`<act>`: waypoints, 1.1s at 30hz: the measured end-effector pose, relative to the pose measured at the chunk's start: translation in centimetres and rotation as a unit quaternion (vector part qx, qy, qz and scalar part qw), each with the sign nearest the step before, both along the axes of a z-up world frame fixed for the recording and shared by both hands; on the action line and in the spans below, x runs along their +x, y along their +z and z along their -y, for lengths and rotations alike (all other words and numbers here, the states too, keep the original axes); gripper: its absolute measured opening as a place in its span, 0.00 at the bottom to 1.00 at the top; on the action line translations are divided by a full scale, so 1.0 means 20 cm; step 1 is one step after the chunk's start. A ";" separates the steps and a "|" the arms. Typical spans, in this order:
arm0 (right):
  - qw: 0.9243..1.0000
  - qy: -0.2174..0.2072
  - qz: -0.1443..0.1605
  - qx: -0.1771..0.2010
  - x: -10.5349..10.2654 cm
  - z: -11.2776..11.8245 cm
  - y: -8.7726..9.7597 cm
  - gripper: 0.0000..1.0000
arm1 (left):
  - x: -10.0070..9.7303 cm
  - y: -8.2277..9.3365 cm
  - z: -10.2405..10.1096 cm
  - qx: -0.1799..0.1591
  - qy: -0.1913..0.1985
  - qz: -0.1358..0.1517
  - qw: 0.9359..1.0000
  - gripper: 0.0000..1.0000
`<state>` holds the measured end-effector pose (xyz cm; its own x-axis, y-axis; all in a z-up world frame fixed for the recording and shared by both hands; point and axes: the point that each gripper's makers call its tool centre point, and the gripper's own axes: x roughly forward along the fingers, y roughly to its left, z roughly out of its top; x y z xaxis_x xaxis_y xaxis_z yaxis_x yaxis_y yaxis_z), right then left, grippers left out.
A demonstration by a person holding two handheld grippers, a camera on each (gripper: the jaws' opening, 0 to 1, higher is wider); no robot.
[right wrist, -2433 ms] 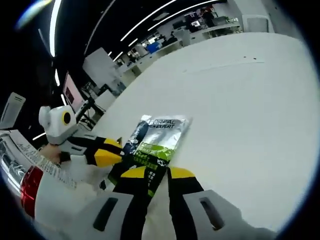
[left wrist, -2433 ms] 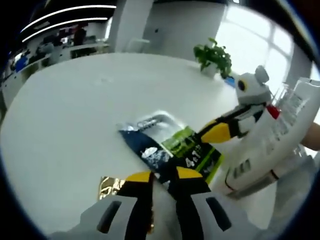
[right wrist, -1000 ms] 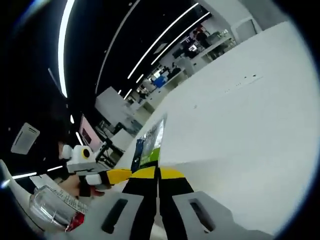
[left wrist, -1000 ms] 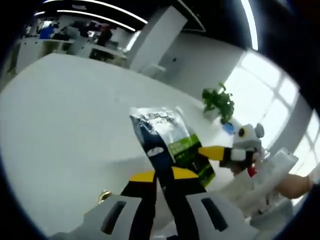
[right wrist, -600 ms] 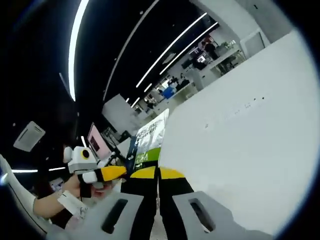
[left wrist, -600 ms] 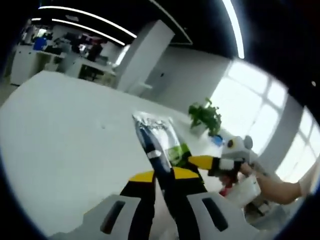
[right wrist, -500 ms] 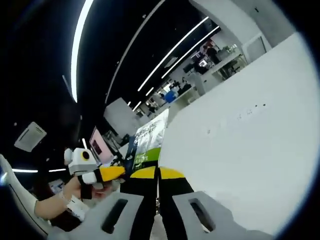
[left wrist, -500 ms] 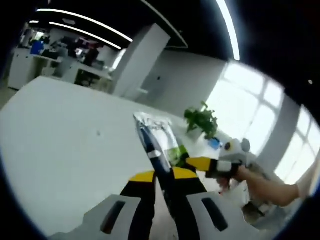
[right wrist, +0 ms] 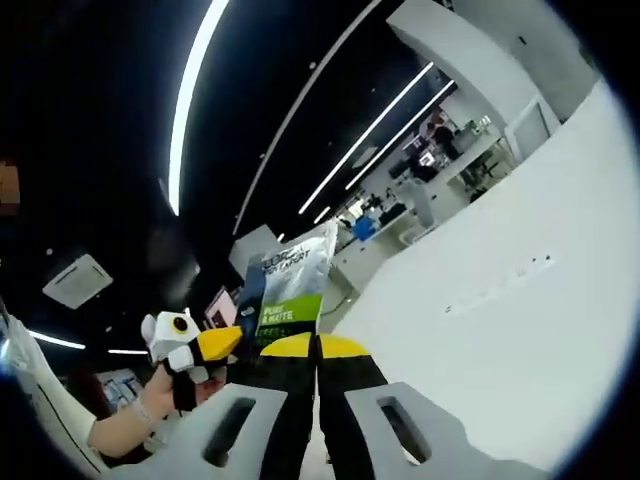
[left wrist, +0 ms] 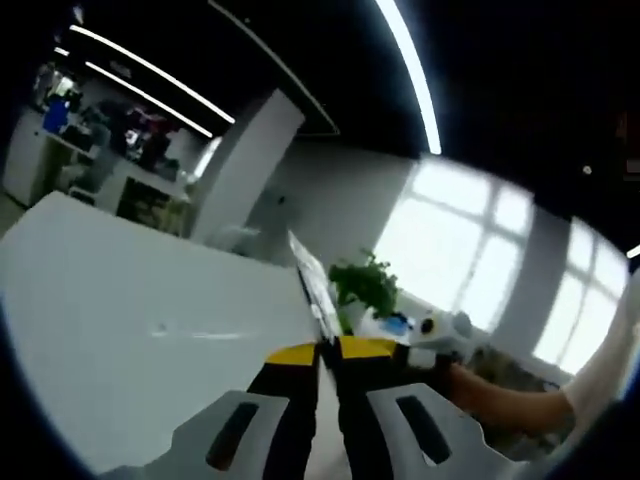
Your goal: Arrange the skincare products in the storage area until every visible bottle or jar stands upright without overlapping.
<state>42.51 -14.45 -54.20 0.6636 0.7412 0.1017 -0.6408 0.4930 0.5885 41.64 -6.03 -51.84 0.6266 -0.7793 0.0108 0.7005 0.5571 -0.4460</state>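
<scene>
1. In your left gripper view, the white table (left wrist: 120,330) lies at the left; your left gripper (left wrist: 328,350) has its fingers pinched on the sachet (left wrist: 312,290), seen edge-on and held up off the table.
2. Right of it stands a potted plant (left wrist: 365,285).
3. In your right gripper view, your right gripper (right wrist: 316,345) has its fingers closed on the same sachet (right wrist: 290,285), raised upright, print facing you.

Table (right wrist: 520,300): bare white top lying open ahead and to the right. Sachet (right wrist: 290,285): standing up between both grippers' jaws, blocking the near centre. Plant (left wrist: 365,285): sitting at the far edge.
</scene>
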 end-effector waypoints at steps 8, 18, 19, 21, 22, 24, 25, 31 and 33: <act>0.999 0.014 0.029 -0.002 -0.12 -0.04 0.15 0.01 | -0.10 0.11 -0.04 -0.002 -0.002 0.023 1.000 0.01; 0.997 0.043 0.052 -0.040 -0.31 -0.13 0.22 0.01 | -0.27 0.13 -0.12 0.014 0.003 0.022 1.000 0.00; 0.997 0.048 0.049 -0.040 -0.33 -0.14 0.22 0.01 | -0.30 0.14 -0.14 0.009 0.007 0.024 1.000 0.00; 0.996 0.058 0.053 -0.046 -0.37 -0.16 0.22 0.01 | -0.35 0.15 -0.17 -0.003 0.011 0.019 1.000 0.00; 0.996 0.060 0.050 -0.052 -0.38 -0.17 0.22 0.01 | -0.37 0.15 -0.17 -0.009 0.010 0.016 1.000 0.00; 0.993 0.071 0.058 -0.070 -0.43 -0.20 0.21 0.01 | -0.44 0.16 -0.19 -0.011 0.012 0.018 1.000 0.00; 0.993 0.074 0.058 -0.074 -0.45 -0.21 0.22 0.01 | -0.45 0.16 -0.20 -0.010 0.013 0.021 1.000 0.00; 0.988 0.103 0.069 -0.090 -0.57 -0.30 0.23 0.01 | -0.59 0.20 -0.28 -0.016 0.017 0.027 0.999 0.00; 0.985 0.112 0.075 -0.103 -0.60 -0.32 0.21 0.02 | -0.62 0.19 -0.30 -0.022 0.016 0.022 0.999 0.00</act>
<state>30.51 -8.01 -49.91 0.4699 0.8825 0.0187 -0.8195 0.4283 0.3807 29.31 -0.02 -47.95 0.6499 -0.7566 0.0729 0.7020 0.5607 -0.4390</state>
